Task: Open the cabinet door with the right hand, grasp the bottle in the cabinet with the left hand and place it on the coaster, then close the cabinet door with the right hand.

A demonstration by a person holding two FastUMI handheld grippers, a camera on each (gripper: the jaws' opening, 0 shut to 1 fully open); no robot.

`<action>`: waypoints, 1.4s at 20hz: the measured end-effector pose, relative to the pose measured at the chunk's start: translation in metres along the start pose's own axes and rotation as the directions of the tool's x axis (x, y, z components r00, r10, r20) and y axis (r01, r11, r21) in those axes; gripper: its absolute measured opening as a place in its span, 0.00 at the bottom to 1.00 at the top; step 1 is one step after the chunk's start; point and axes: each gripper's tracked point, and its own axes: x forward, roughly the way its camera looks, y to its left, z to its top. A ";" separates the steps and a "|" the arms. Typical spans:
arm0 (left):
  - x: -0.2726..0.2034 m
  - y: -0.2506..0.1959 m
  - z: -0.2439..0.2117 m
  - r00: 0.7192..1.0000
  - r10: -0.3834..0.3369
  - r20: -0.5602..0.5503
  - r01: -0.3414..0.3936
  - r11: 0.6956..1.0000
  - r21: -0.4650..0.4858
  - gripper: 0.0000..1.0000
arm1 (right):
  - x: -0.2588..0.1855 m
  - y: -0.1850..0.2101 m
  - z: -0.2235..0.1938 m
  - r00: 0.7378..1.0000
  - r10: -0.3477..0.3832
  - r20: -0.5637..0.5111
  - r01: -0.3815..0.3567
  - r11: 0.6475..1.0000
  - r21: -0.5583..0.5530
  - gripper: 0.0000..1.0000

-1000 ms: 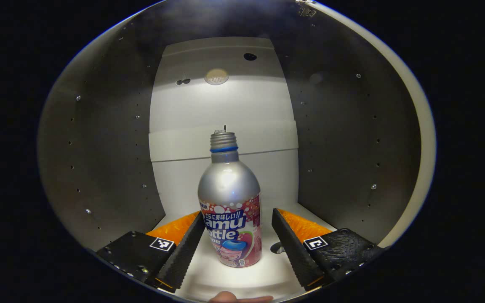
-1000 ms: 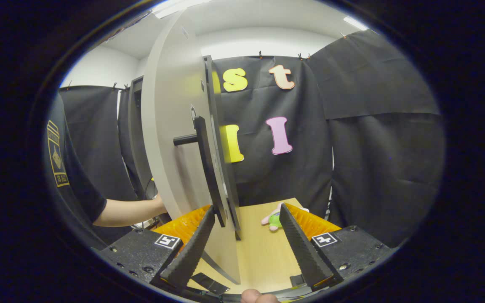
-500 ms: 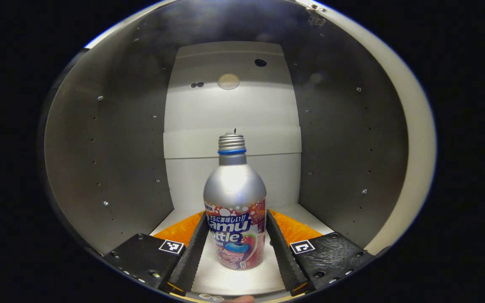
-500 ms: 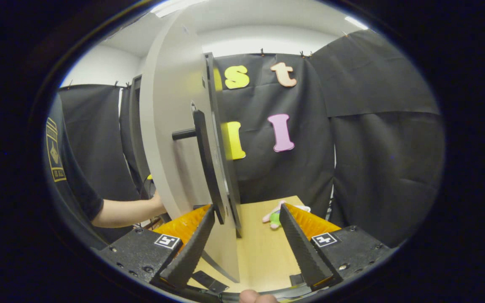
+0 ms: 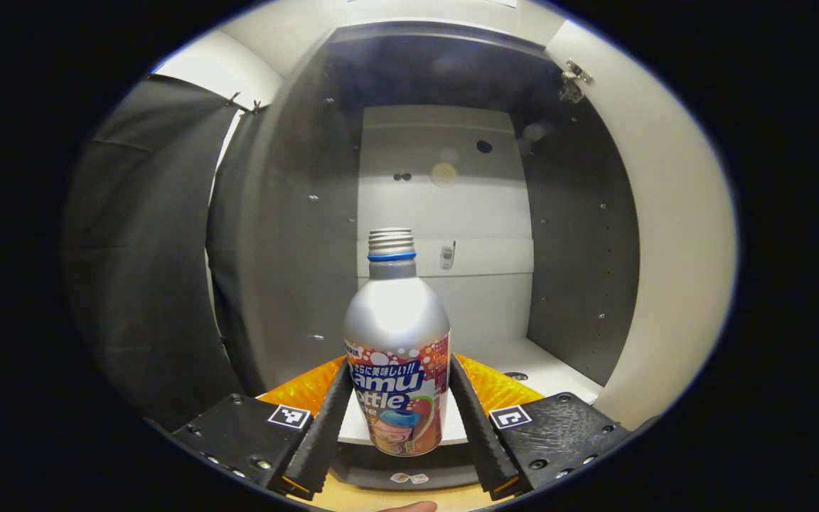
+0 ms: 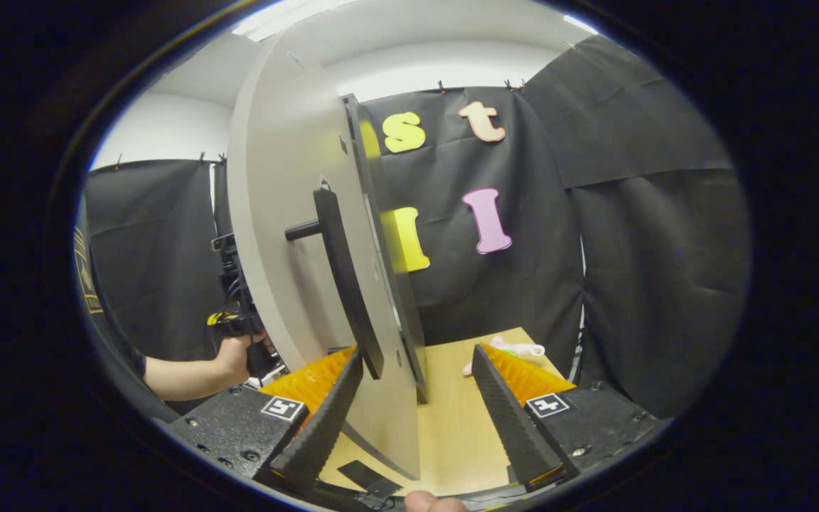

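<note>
A silver bottle [image 5: 395,355] with a colourful label and a blue neck ring stands upright between the fingers of my left gripper [image 5: 397,419], which is shut on its lower body. The bottle is in front of the open cabinet [image 5: 445,213], just outside its front edge. In the right gripper view, the grey cabinet door [image 6: 281,235] stands open edge-on with its black bar handle [image 6: 342,277]. My right gripper [image 6: 413,416] is open, with the door's lower edge between its fingers and the handle's lower end by the left finger [image 6: 324,419].
The cabinet's white floor [image 5: 523,366] and dark side walls lie behind the bottle, and the door's inner face [image 5: 672,235] is at the right. A wooden table [image 6: 452,427] carries a small pink toy [image 6: 512,348]. A hand [image 6: 239,352] holds the other gripper at the left.
My left gripper shut on the bottle and then drew it back out of the cabinet. The right gripper stayed open by the door, shifting only slightly.
</note>
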 end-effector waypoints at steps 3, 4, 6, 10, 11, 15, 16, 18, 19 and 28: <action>-0.036 0.022 0.000 0.999 0.019 0.034 -0.019 1.000 0.021 0.76 | 0.001 0.003 0.000 0.999 0.027 -0.017 -0.027 0.999 -0.024 0.94; -0.048 0.030 -0.002 0.999 0.036 0.034 -0.037 0.999 0.026 0.76 | 0.001 0.003 0.000 0.999 0.029 -0.025 -0.029 0.999 -0.033 0.99; -0.073 0.042 -0.005 0.997 0.059 0.045 -0.060 0.998 0.015 0.76 | 0.001 0.003 0.000 0.999 0.031 -0.029 -0.032 0.999 -0.025 0.94; -0.111 0.064 -0.030 0.993 0.105 0.045 -0.107 0.993 0.054 0.76 | -0.001 0.003 0.000 0.998 0.016 -0.053 -0.018 0.999 -0.050 0.99; -0.115 0.067 -0.040 0.994 0.107 0.036 -0.109 0.992 0.060 0.76 | -0.003 0.004 0.001 0.998 0.009 -0.058 -0.013 0.998 -0.065 0.99; -0.137 0.083 -0.095 0.990 0.138 -0.023 -0.137 0.989 0.057 0.76 | -0.012 0.007 -0.011 0.993 -0.027 -0.118 0.009 0.988 -0.156 0.99; -0.143 0.087 -0.112 0.988 0.145 -0.045 -0.142 0.988 0.063 0.76 | -0.016 0.008 -0.013 0.991 -0.044 -0.127 0.021 0.984 -0.178 0.99; -0.151 0.093 -0.144 0.985 0.154 -0.073 -0.149 0.986 0.075 0.77 | -0.023 0.010 -0.013 0.989 -0.073 -0.129 0.044 0.975 -0.218 0.94; -0.155 0.097 -0.157 0.984 0.160 -0.085 -0.152 0.984 0.088 0.77 | -0.025 0.010 -0.015 0.988 -0.086 -0.131 0.053 0.971 -0.234 0.99; -0.193 0.116 -0.279 0.975 0.137 -0.175 -0.112 0.983 0.143 0.76 | -0.036 0.011 -0.030 0.960 -0.192 -0.205 0.108 0.926 -0.361 0.99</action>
